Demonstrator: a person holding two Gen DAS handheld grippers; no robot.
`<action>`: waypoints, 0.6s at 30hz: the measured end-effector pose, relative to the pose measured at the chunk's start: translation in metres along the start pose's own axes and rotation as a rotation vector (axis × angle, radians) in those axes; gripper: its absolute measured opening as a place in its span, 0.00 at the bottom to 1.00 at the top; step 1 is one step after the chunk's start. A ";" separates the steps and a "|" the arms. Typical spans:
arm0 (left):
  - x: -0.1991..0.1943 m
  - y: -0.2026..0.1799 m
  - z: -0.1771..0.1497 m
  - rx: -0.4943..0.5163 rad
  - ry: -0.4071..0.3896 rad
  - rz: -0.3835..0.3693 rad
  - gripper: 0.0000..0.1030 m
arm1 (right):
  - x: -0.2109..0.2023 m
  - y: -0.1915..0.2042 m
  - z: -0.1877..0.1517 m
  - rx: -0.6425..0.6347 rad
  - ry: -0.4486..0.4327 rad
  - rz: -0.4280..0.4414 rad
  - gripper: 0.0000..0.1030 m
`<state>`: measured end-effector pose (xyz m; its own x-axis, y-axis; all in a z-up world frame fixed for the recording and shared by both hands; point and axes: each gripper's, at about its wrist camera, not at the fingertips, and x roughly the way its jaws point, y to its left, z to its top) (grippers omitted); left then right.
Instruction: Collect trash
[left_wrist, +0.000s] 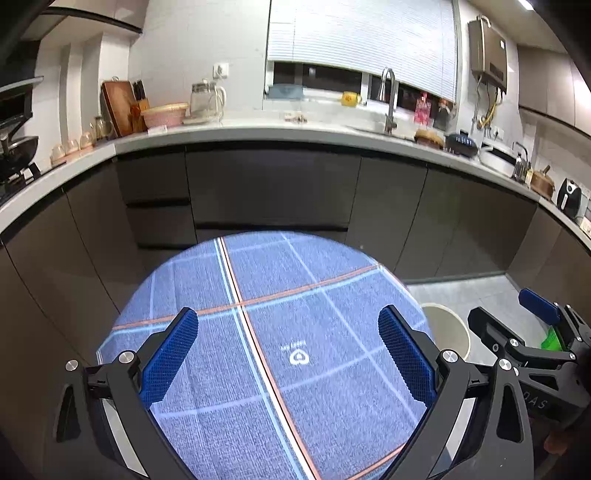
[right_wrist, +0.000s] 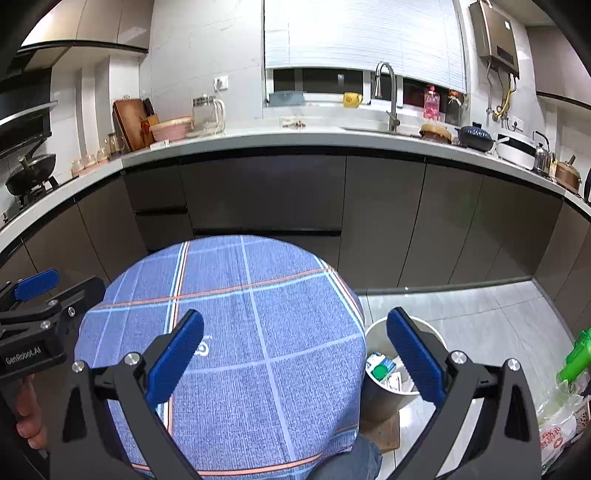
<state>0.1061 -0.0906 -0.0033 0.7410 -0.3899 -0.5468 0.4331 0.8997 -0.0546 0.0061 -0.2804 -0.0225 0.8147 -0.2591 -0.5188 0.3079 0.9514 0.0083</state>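
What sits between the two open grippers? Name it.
Only bare blue plaid tablecloth. The right wrist view shows the left gripper at the cloth's left edge and the right gripper open above it, nothing between.

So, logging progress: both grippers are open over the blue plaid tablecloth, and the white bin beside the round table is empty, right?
Not empty. The right wrist view shows cartons lying in the white bin. The left gripper and right gripper are open over the blue plaid tablecloth.
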 end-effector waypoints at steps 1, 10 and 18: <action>-0.003 0.001 0.002 -0.003 -0.016 -0.001 0.92 | -0.003 0.000 0.001 0.002 -0.016 0.002 0.97; -0.015 0.002 0.012 -0.011 -0.090 0.000 0.92 | -0.030 -0.002 0.014 0.002 -0.138 -0.004 0.97; -0.021 0.000 0.012 0.003 -0.106 -0.012 0.92 | -0.032 0.002 0.015 -0.008 -0.142 -0.004 0.97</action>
<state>0.0966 -0.0846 0.0184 0.7857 -0.4196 -0.4545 0.4440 0.8942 -0.0579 -0.0118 -0.2729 0.0065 0.8749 -0.2838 -0.3925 0.3083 0.9513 -0.0007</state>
